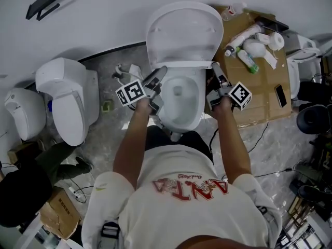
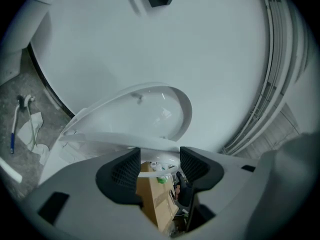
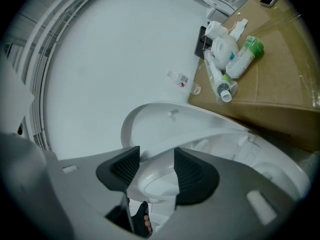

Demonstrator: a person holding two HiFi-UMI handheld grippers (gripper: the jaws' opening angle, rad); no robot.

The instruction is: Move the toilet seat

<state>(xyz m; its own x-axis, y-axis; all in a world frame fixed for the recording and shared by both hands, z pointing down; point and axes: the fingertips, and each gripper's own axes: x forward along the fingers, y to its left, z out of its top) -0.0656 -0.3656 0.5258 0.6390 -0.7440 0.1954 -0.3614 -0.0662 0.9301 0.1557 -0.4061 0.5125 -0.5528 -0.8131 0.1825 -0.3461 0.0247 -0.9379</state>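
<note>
A white toilet point(image 1: 179, 95) stands in front of me with its lid point(image 1: 182, 27) raised against the wall. The seat point(image 1: 181, 64) shows as a pale band below the lid, tilted up off the bowl. My left gripper point(image 1: 158, 75) is at the seat's left side and my right gripper point(image 1: 214, 72) at its right side. In the left gripper view the seat's edge point(image 2: 120, 140) runs across just above the tips of the left gripper point(image 2: 159, 159), whose gap shows only cardboard beyond. In the right gripper view the seat point(image 3: 210, 136) crosses the tips of the right gripper point(image 3: 156, 161), with the bowl behind. Both sets of jaws stand apart.
A second toilet point(image 1: 70, 100) and a further white fixture point(image 1: 23, 110) stand at the left. A flat cardboard sheet point(image 1: 264, 84) with bottles point(image 1: 248, 61) and a phone lies right of the toilet. Cables run over the floor near my feet. A black holder point(image 1: 44, 3) is mounted on the wall.
</note>
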